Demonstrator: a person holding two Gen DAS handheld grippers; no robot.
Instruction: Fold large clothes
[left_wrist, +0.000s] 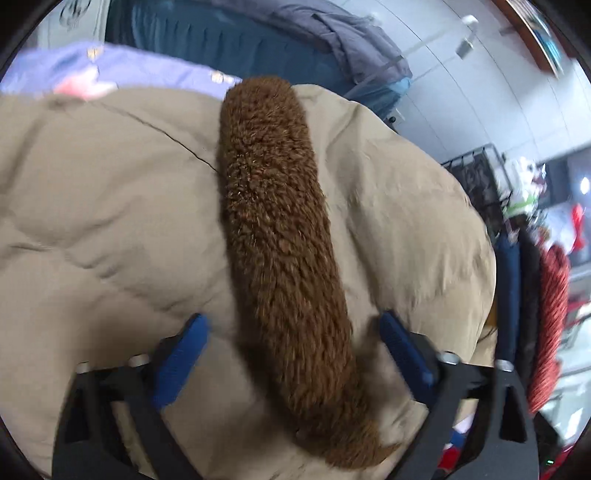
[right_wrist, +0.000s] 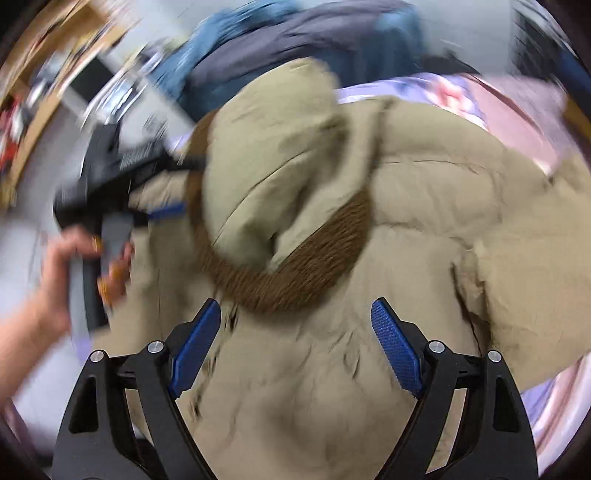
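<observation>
Beige padded coat (right_wrist: 388, 229) spread over lilac bedding (right_wrist: 424, 86), brown fleece hood trim (left_wrist: 280, 229) running between parted pads of left gripper (left_wrist: 291, 325). Right gripper (right_wrist: 295, 314) agape above coat, empty.

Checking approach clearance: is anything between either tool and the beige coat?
Nothing visible. The left tool is open, straddling the brown fur trim lying along the beige coat. The right tool hangs open over bare coat fabric just below the hood. Contact can't be judged.
</observation>
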